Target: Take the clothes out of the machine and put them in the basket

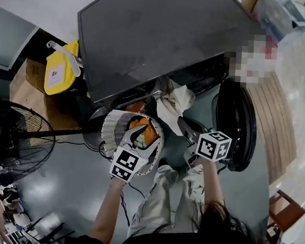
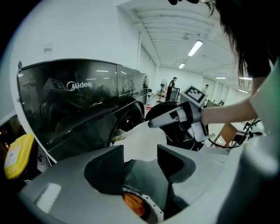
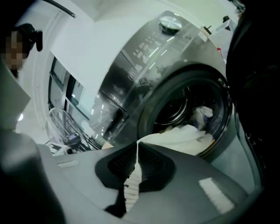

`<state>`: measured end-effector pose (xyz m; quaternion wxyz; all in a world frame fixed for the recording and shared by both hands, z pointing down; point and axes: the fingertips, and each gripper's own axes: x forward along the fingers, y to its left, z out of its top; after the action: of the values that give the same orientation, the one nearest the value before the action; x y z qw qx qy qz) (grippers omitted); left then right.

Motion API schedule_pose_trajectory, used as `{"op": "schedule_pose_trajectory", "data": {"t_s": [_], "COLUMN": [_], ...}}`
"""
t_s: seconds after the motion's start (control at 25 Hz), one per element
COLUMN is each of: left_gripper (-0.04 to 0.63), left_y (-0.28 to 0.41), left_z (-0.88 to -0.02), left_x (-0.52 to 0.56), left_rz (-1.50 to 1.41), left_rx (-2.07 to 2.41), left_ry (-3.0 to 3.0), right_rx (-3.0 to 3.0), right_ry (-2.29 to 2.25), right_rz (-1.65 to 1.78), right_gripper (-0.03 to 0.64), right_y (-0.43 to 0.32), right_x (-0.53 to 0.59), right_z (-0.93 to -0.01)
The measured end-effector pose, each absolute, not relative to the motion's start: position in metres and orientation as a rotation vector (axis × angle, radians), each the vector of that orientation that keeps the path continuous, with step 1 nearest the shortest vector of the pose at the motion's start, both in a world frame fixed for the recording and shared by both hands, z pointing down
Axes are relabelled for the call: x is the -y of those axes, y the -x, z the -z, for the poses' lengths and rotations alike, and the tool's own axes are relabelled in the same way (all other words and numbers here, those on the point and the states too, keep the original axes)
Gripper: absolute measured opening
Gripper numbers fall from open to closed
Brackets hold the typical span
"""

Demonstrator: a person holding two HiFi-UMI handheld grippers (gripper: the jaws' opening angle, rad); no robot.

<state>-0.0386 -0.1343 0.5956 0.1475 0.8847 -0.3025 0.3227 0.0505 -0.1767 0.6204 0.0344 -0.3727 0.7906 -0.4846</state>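
Machine point(image 1: 162, 38), lettering "Midea" point(image 2: 78, 85), stands ahead of both my grippers. Basket point(image 1: 110, 128) lies directly below my left gripper point(image 1: 140, 134), jaws apart, empty. My right gripper point(image 1: 185, 127) is clamped on white cloth point(image 3: 183, 135), which trails out of the drum point(image 3: 175, 107).

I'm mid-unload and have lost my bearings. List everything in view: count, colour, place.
washing machine: one, dark grey, ahead
machine door: one, black, swung open at right
white cloth: one, cream-white, hanging out of the drum
basket: one, white, on the floor in front of the machine
orange garment: one, orange, in the basket
jug: one, yellow, left of the machine
cardboard box: one, brown, by the jug
fan: one, black, far left
chair: one, brown, lower right
left gripper: grey, open, above the basket
right gripper: grey, shut on the white cloth
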Motion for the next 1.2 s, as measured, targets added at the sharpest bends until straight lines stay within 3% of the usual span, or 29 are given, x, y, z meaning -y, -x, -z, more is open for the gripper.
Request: {"op": "schedule_pose_trajectory", "data": {"t_s": [0.12,0.32,0.88,1.0,1.08,1.2], "left_gripper": [0.306,0.366,0.393,0.283,0.163,0.117], "left_y": [0.034,0.004,-0.094,-0.102,-0.104,-0.103], "left_z": [-0.602,-0.612,-0.516,-0.485,-0.469,-0.45], "left_x": [0.131,0.122,0.111,0.114,0.115,0.112], "left_rz": [-1.032,-1.146,-0.817,-0.786,-0.771,-0.742], "left_rx": [0.835,0.748,0.817,0.876,0.929,1.002], "left_ry": [-2.541,-2.529,-2.704,-2.75,-2.761,-2.735], "right_rx": [-2.411,-2.441,-2.659,-2.718,-2.737,-2.768], "right_ry": [1.091,0.989,0.499,0.426,0.401,0.39], "right_rz": [1.481,1.49,1.493,1.447,1.403,1.322], "right_gripper": [0.031,0.031,0.031,0.031,0.031,0.031], "right_y": [-0.058,-0.072,-0.078,-0.079,-0.083,-0.092], "right_x": [0.168,0.147,0.079,0.073,0.075,0.078], "right_z": [-0.583,-0.537,-0.404,-0.381,-0.367,-0.351]}}
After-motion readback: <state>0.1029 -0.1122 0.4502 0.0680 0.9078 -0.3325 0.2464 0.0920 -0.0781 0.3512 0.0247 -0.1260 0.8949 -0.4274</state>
